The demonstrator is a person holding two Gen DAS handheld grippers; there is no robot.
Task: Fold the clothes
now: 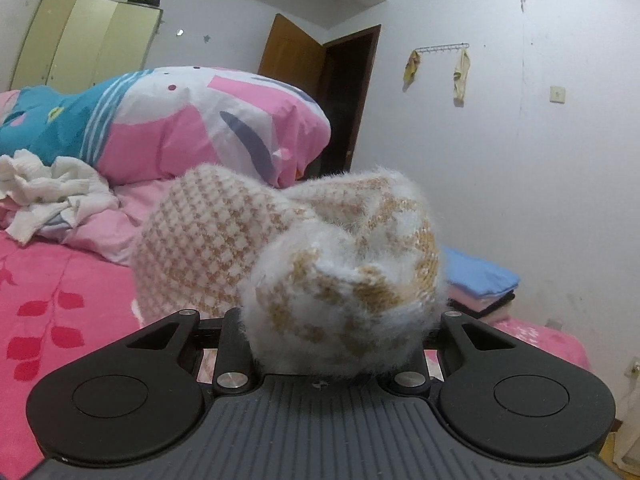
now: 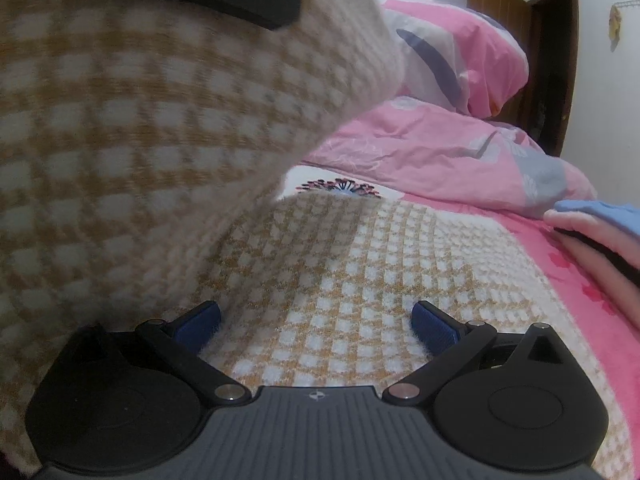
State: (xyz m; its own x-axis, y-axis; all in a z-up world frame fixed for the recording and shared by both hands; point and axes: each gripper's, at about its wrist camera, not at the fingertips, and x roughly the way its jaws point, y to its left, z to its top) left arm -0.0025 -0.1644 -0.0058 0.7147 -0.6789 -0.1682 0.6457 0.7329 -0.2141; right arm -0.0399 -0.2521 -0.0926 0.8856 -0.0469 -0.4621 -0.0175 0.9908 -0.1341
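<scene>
Risk, slipping: I judge the fuzzy knit could slide out of my left gripper (image 1: pixel 340 344) while I carry the flap over, since only a bunched wad is pinched.
Risk, crooked fold: if the lifted flap swings sideways, the edge may land skewed on the flat part.
Risk, snagging: my right gripper (image 2: pixel 316 324) presses low on the fabric, so a pull from the left could drag the whole garment across the pink bedsheet (image 1: pixel 60 300).
Left tongs: clamped on a bundle of the checked sweater (image 1: pixel 344 288), which fills the lower centre of the left wrist view and hides the pads.
Right tongs: apart, with the blue pads (image 2: pixel 434 328) spread wide and nothing caught between them.
Sweater, flat part: it lies on the bed in the lower centre of the right wrist view, directly under and ahead of the open fingers.
Sweater, lifted part: it hangs blurred across the upper left of the right wrist view, well above the flat part.
Nearby: folded clothes (image 1: pixel 480 280) sit at mid right of the left view.
</scene>
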